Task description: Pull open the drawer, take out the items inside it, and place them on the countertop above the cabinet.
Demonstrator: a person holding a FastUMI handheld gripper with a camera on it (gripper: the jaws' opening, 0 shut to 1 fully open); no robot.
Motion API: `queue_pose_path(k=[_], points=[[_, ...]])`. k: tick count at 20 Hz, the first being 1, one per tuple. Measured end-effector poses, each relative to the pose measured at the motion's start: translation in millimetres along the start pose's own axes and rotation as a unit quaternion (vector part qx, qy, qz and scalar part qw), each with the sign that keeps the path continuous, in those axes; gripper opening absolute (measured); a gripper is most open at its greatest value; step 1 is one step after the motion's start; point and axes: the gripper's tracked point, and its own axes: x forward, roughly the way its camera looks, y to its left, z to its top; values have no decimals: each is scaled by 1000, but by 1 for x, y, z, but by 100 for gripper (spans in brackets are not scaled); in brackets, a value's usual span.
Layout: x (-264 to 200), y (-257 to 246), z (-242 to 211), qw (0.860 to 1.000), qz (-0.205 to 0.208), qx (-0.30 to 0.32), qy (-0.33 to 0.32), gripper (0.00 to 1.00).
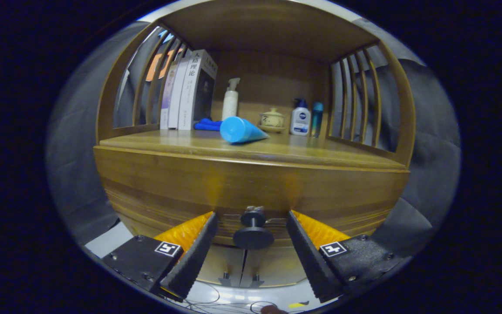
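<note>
I see the gripper (251, 237) with its fingers wide open, one on each side of the drawer knob (253, 230), not touching it. The drawer (251, 192) is closed under the counter (277, 150), where a blue tube (241, 130) lies near the front edge.

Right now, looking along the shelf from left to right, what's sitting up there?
Books → blue cloth → white spray bottle → blue tube lying on its side → small lidded pot → white pump bottle → slim teal bottle. Below, the open gripper straddles the drawer knob.
</note>
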Motion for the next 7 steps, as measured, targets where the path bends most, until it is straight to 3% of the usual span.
queue_pose_path(k=[7], points=[[-60, 6, 41, 998, 30, 11, -50, 100]])
